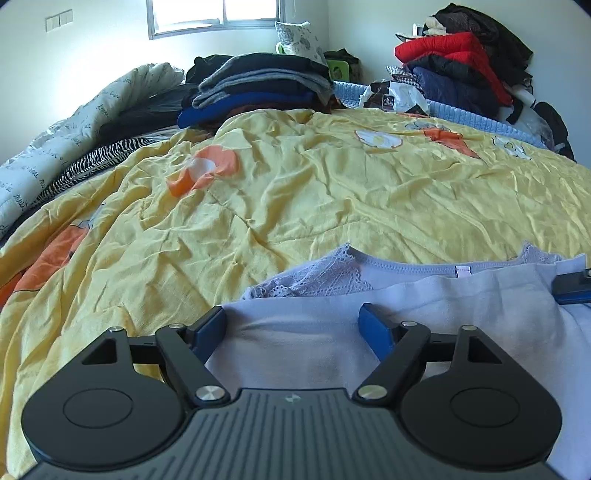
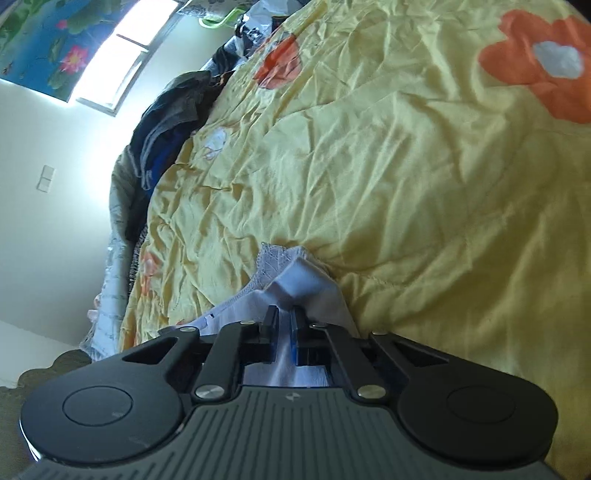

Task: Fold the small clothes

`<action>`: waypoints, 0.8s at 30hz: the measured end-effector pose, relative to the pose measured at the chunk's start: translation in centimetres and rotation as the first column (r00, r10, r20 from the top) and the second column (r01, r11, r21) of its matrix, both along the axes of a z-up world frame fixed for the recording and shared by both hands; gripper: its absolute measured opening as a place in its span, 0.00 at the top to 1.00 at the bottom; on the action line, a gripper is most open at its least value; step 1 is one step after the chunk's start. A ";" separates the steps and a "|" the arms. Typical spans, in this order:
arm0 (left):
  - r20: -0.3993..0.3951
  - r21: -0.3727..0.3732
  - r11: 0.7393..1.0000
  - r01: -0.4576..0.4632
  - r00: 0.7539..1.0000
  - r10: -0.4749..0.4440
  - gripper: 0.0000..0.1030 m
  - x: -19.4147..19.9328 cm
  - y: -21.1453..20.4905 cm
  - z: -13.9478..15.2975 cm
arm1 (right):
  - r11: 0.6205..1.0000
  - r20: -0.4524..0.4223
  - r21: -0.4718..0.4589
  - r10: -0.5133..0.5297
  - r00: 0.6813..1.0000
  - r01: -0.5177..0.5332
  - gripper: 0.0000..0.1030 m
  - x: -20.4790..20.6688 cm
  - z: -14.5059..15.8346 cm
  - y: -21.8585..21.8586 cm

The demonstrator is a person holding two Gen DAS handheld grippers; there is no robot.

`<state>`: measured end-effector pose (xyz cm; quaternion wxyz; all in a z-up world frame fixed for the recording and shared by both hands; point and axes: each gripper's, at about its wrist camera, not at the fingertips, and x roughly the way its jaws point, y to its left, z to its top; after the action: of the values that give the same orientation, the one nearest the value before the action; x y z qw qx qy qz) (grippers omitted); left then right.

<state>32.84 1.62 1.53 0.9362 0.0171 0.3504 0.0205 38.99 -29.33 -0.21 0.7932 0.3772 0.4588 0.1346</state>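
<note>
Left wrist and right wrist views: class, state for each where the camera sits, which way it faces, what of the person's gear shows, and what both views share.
Left wrist: sits behind the left gripper, facing across the yellow bedspread toward the window; its fingers stand apart over the pale garment.
Right wrist: sits behind the right gripper, rolled sideways, facing along the bed; its fingers pinch the garment's lace-trimmed corner.
Shared: garment, bedspread, window, dark folded clothes pile. The right gripper's tip shows in the left view.

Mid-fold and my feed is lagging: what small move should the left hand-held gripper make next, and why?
Probably close the left hand-held gripper on the pale lilac lace-trimmed top's near edge: its jaws stand open over the cloth, while the right hand-held gripper already pinches its side.
</note>
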 end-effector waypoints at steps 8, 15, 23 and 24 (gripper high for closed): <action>0.026 -0.003 1.000 -0.024 0.999 0.024 0.24 -4.6 -0.7 2.7 | 0.986 0.262 -0.142 0.120 0.958 -0.084 0.27 -9.6 5.3 3.7; 0.012 -0.027 0.998 -0.059 0.998 0.060 0.17 -5.0 -0.5 -0.4 | 0.955 0.289 -0.282 0.171 0.942 -0.087 0.30 -12.7 1.9 4.9; 0.010 -0.054 0.996 -0.071 0.997 0.071 0.12 -4.8 -0.1 -0.6 | 0.917 0.310 -0.380 0.251 0.917 -0.122 0.31 -13.1 2.1 6.0; 0.011 -0.053 0.996 -0.070 0.997 0.071 0.12 -4.8 -0.1 -0.6 | 0.912 0.295 -0.390 0.257 0.920 -0.129 0.31 -13.0 2.3 6.2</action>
<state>28.00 1.48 0.92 0.9372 -0.0203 0.3452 0.0445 25.96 -23.14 2.06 0.8986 0.1475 0.3672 0.1896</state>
